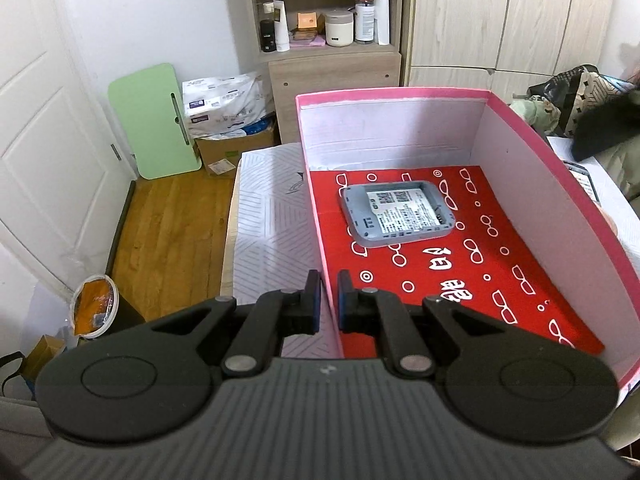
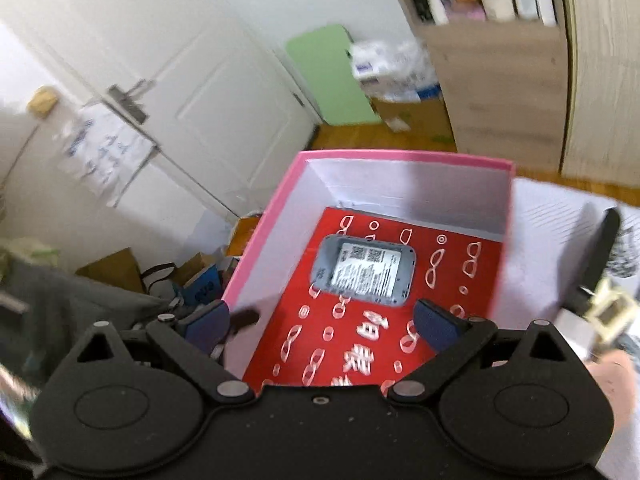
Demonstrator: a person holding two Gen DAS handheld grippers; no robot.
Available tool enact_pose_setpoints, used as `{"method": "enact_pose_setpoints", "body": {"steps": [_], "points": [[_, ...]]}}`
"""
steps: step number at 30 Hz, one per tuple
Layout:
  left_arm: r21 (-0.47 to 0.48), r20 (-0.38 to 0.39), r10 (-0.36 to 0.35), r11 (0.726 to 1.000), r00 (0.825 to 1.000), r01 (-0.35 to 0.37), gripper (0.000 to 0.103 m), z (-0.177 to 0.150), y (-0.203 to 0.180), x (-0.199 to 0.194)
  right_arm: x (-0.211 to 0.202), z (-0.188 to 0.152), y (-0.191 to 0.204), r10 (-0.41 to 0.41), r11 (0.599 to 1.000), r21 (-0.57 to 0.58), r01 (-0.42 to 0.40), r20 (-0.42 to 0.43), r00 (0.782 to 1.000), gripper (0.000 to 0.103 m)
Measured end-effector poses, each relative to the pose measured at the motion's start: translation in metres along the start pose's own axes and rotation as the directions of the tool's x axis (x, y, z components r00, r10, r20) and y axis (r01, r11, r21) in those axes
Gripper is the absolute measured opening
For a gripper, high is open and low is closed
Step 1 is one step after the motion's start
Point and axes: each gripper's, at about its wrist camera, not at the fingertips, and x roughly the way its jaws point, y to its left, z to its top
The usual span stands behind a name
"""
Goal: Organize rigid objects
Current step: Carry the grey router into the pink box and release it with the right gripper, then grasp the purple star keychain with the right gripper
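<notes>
Left wrist view: left tool [image 1: 329, 298] clamped on the near left wall of the pink cardboard box [image 1: 532, 128]; right wrist view alone shows the right tool [image 2: 322, 320], fingers wide apart over it. Grey rounded-rectangular device [image 1: 398, 213], white printed label up, lies flat on the box's red patterned floor. Box sits on a white line-patterned worktop [image 1: 268, 216]; wooden floor [image 1: 172, 232], white door beyond.
</notes>
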Motion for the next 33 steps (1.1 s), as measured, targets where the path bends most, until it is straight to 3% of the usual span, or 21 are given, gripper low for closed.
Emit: {"method": "enact_pose_setpoints", "body": {"steps": [4,8,14,17,21,27,30,33], "points": [[0.006,-0.001,0.01,1.0,1.0,-0.01,0.007,0.0,-0.002,-0.001,-0.037,-0.029,-0.008,-0.05,0.996,-0.065,0.053,0.055,0.997,0.1],[0.0,-0.001,0.023,1.0,1.0,-0.023,0.006,0.0,-0.005,-0.003,-0.06,-0.062,-0.028,-0.149,0.98,-0.114,0.161,0.104,0.983,0.1],[-0.003,0.004,0.043,0.999,0.999,-0.043,0.006,-0.001,-0.008,-0.003,-0.05,-0.104,-0.072,-0.231,0.969,-0.073,0.235,0.058,0.971,0.098],[-0.006,0.007,0.049,0.999,0.999,-0.049,0.006,-0.003,-0.009,-0.004,-0.039,-0.125,-0.081,-0.258,0.962,-0.075,0.263,0.07,0.964,0.089],[-0.002,0.006,0.057,0.998,0.998,-0.057,0.006,-0.003,-0.011,-0.005,-0.021,-0.145,-0.075,-0.293,0.935,-0.182,0.305,0.092,0.952,0.073],[0.003,0.001,0.065,0.998,0.998,-0.065,0.006,-0.002,-0.012,-0.005,0.009,-0.155,-0.062,-0.362,0.85,-0.371,0.374,0.104,0.926,0.068],[0.001,0.0,0.065,0.998,0.998,-0.065,0.006,-0.002,-0.012,-0.005,0.022,-0.155,-0.06,-0.409,0.81,-0.421,0.408,0.095,0.908,0.05],[0.002,0.0,0.064,0.998,0.998,-0.064,0.006,-0.002,-0.012,-0.005,0.017,-0.149,-0.061,-0.395,0.821,-0.406,0.402,0.106,0.913,0.05]]}}
